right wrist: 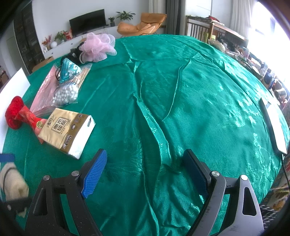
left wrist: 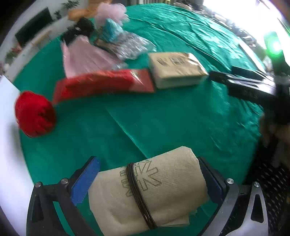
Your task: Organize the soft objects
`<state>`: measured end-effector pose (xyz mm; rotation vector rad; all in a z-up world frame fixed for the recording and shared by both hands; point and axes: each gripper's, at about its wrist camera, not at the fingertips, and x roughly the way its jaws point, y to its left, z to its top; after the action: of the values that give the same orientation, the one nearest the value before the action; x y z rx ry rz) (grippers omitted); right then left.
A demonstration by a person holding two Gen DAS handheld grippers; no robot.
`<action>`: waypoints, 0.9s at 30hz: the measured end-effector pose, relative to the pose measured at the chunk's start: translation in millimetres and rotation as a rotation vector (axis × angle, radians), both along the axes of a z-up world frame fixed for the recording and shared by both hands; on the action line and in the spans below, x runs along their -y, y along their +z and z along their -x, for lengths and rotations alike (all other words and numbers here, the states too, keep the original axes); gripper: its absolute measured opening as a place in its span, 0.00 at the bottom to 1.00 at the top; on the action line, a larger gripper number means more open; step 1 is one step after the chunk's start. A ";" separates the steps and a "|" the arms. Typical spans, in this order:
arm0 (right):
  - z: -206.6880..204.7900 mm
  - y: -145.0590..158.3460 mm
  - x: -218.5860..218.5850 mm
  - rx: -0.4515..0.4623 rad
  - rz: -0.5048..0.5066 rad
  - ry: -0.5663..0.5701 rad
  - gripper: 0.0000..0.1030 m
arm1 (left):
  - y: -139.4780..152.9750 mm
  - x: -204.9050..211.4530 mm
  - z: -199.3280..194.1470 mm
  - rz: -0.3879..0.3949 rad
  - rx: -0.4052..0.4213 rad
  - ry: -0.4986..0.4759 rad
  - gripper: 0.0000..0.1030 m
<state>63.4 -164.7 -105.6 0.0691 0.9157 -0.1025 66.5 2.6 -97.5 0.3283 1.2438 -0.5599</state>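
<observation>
Beige and soft, the rolled towel (left wrist: 148,192), bound by a dark band (left wrist: 139,196), sits clamped between the blue pads of our left gripper (left wrist: 150,179) above the green tablecloth (left wrist: 163,116). Beyond the towel we see a tissue pack (left wrist: 176,69), and beside that pack a red packet (left wrist: 103,84) and a red pouch (left wrist: 35,113). Farther back from the pack lie a pink folded bag (left wrist: 85,58) and a pink mesh sponge (left wrist: 111,14), blurred. Our right gripper (right wrist: 145,170) hangs spread wide with nothing between its fingers, over bare cloth to the right of the tissue pack.
</observation>
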 end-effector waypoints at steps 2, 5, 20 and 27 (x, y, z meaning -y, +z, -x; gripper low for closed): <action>0.4 0.0 -0.4 -0.001 0.003 0.000 0.86 | -1.9 0.8 3.0 -0.003 -0.021 -0.026 1.00; 1.0 0.0 -0.7 -0.001 0.003 0.001 0.86 | -5.1 8.6 12.6 -0.054 -0.015 -0.110 1.00; 0.9 0.0 -1.2 0.000 0.003 0.000 0.86 | 72.9 -10.2 40.1 0.048 0.032 -0.191 1.00; 1.3 0.1 -1.2 -0.001 0.003 0.001 0.86 | 52.0 -6.7 103.7 0.072 -0.147 -0.369 1.00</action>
<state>62.2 -163.5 -105.5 0.0657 0.9161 -0.1034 -37.2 9.4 -45.5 0.4663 1.3087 -0.9575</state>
